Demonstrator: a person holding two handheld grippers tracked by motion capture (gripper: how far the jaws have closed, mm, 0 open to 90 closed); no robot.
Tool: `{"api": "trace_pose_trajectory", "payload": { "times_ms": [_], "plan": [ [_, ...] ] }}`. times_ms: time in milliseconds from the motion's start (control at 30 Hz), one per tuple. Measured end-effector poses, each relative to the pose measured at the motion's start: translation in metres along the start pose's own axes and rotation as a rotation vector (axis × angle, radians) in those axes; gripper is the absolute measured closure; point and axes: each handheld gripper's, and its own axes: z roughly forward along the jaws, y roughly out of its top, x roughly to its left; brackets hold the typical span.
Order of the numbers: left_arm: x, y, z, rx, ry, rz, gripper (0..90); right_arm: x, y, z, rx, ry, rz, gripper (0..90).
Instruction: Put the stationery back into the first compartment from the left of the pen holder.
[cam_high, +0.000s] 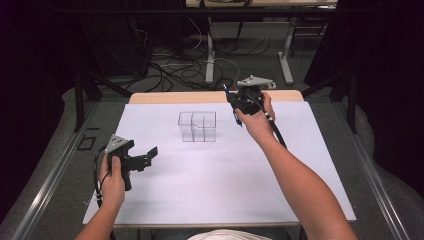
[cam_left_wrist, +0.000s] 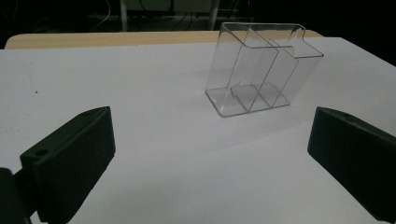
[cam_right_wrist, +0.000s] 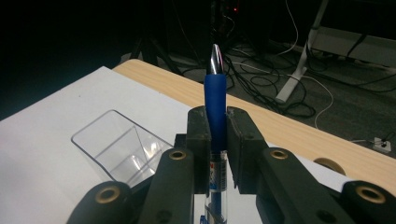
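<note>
Right tool (cam_high: 235, 102): jaws clamped on a blue pen (cam_right_wrist: 215, 95), gripped across the blue rubber sleeve. In the right gripper view the pen's long axis runs straight up between the jaws, metal tip (cam_right_wrist: 214, 58) clear above them, clear barrel running down behind. In the high view the pen shows as a thin blue line just left of the hand, tilted, its upper end near the far edge of the desk (cam_high: 165, 97).

Clear organiser (cam_high: 197, 126): stands upright on the white sheet (cam_high: 220, 180), upper centre of the high view, divided into compartments, all empty as far as visible. It lies down and to the left of the right tool in that frame, near but not touching. In the right gripper view it sits lower left, below the pen tip.

Key relation, as judged: pen must travel left and toward the person, then tip toward vertical to enter an open top.

Right forearm reaches long from lower right, wrist raised above the desk.

Left tool (cam_high: 142, 159): jaws wide apart, nothing between them, held low at left centre, pointing toward the organiser, well apart from it
</note>
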Motion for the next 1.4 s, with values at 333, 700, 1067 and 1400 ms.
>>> {"api": "trace_pose_trajectory", "payload": {
  "times_ms": [333,700,1067,1400],
  "plan": [
    [0.001,0.000,0.000,-0.005,0.000,-0.006,0.6,0.017,0.015,0.012,-0.015,0.019,-0.019,80.4],
    [0.004,0.000,-0.003,-0.017,0.009,-0.023,0.6,0.043,0.021,0.028,-0.063,0.045,-0.030,80.4],
    [0.004,0.000,-0.003,-0.028,0.007,-0.032,0.6,0.055,0.019,0.045,-0.063,0.053,-0.037,80.4],
    [0.005,0.001,-0.005,-0.024,0.009,-0.035,0.6,0.062,0.019,0.053,-0.065,0.054,-0.046,80.4]
  ]
}}
